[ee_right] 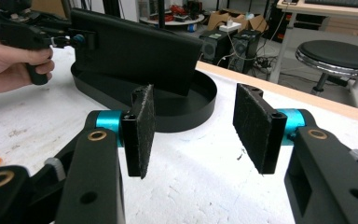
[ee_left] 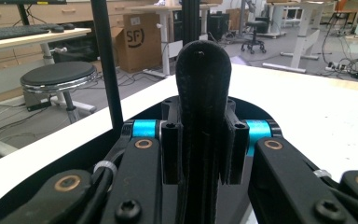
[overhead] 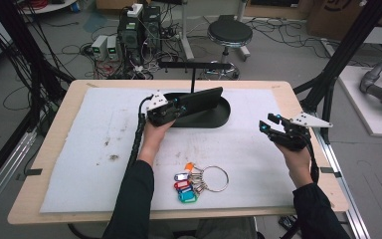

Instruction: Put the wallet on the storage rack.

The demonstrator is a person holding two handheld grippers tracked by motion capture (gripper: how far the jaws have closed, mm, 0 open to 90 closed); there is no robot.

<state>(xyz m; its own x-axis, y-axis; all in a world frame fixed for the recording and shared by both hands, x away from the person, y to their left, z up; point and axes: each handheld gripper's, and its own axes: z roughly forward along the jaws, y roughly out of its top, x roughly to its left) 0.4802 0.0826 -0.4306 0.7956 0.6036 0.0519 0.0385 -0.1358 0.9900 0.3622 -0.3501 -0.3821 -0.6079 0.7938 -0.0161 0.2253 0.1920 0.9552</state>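
"SF" print on cardboard box behind stool

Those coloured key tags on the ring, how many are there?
4 that I can make out: on the key ring at the table's near edge, an orange tag, then blue, red and teal. They overlap, so another may be hidden.

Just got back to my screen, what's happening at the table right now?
The left gripper is shut on a flat black panel, holding it on edge over the black oval tray at the far side of the white mat. The right gripper is open and holds nothing, off to the right above the mat. A key ring with coloured tags lies untouched near the front edge.
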